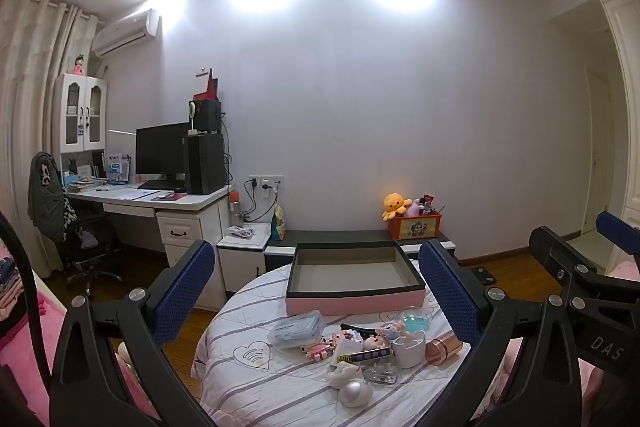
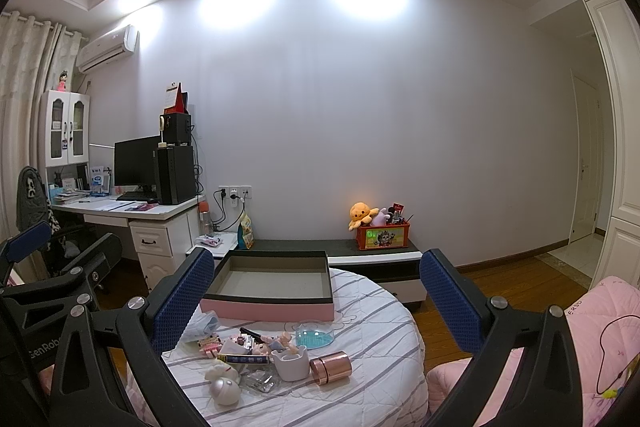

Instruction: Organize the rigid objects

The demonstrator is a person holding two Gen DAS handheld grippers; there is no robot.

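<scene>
One shallow pink rectangular cardboard box [image 1: 354, 297] lay open-side up, long axis left-right; one rose-gold metal cylinder [image 2: 330, 367] lay sideways; both grippers' blue fingers [image 1: 182, 291] were spread, empty
</scene>
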